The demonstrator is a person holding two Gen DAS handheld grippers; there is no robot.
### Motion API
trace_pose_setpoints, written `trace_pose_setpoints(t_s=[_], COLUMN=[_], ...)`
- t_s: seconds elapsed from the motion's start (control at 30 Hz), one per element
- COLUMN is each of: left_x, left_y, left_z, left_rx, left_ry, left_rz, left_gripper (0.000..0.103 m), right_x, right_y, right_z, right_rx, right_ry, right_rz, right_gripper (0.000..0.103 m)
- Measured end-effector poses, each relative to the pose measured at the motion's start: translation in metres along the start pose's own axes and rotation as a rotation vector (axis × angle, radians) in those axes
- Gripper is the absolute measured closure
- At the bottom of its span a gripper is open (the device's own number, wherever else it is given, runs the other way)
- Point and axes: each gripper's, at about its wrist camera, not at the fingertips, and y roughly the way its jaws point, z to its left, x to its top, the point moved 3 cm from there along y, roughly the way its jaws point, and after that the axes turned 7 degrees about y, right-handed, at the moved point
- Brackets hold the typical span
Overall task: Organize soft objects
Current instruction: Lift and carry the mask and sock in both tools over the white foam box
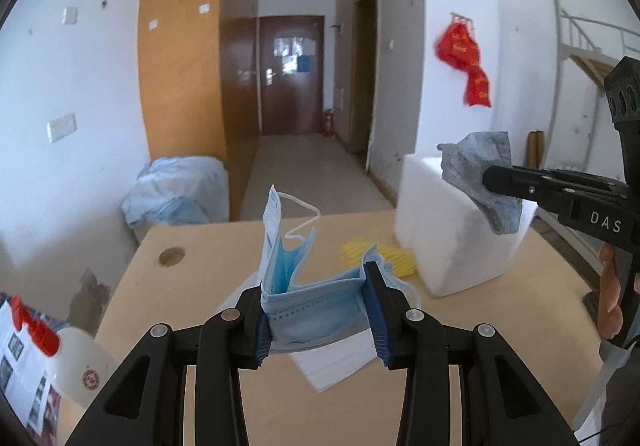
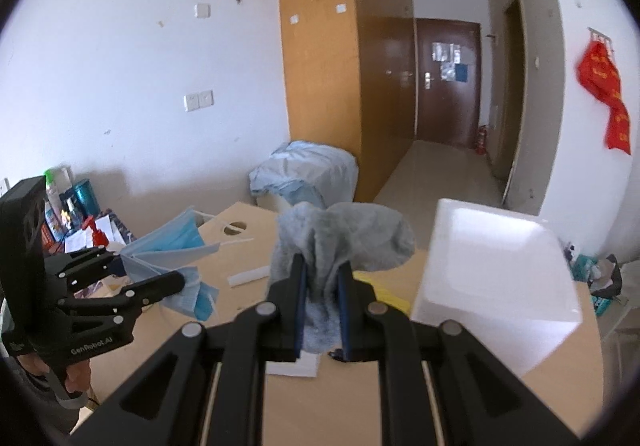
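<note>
Blue face masks (image 1: 316, 302) sit bunched in your left tool (image 1: 318, 310), clamped between both blue pads, lifted clear above the desk (image 1: 192, 286). One mask sticks up from the left pad, its white ear loop (image 1: 304, 214) curling above. Your left tool points forward along the desk toward the hallway, level, fingers spread only as wide as the mask bundle. In the right wrist view that same tool (image 2: 160, 278) shows at the left edge, held side-on, masks (image 2: 176, 250) fanning out of it above the desk's left part, your hand (image 2: 76, 378) gripping the handle below.

Grey sock (image 2: 340, 242) is pinched in your right tool (image 2: 322, 286), fingers squeezed close on the fabric, the rest of it bulging up and over the tips. In the left wrist view your right tool (image 1: 500, 182) comes in from the right edge, roughly horizontal, raised, with the sock (image 1: 480, 174) hanging in front of the white foam box (image 1: 452, 246). Your right hand (image 1: 610, 298) shows under the handle.

Foam box stands on the desk's right side. Yellow item (image 1: 396, 260), blurry, lies on the desk just left of the box. White sheet (image 1: 340, 362) lies flat on the desk below your left tool. Spray bottle with red trigger (image 1: 36, 330) sits at the far left, off the desk edge.
</note>
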Motion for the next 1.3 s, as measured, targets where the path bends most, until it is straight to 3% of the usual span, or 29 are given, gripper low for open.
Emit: trace_pose_setpoints(t_s=[0.27, 0.47, 0.83, 1.3], left_x=[0.028, 0.044, 0.070, 0.115], left_y=[0.007, 0.014, 0.033, 0.082], left_z=[-0.037, -0.057, -0.063, -0.111], left_rx=[-0.084, -0.112, -0.116, -0.253], left_ry=[0.039, 0.072, 0.069, 0.139], left_rz=[-0.046, -0.065, -0.095, -0.097], left_gripper=[0.061, 0.061, 0.061, 0.061], right_x=[0.010, 0.019, 0.009, 0.013], right_y=[-0.025, -0.008, 0.019, 0.031], right_z=[-0.035, -0.064, -0.109, -0.130], right_rx=[-0.102, -0.201, -0.238, -0.268], right_ry=[0.058, 0.100, 0.172, 0.211], right_rz=[-0.068, -0.039, 0.024, 0.061], right_gripper=[0.086, 0.086, 0.086, 0.086])
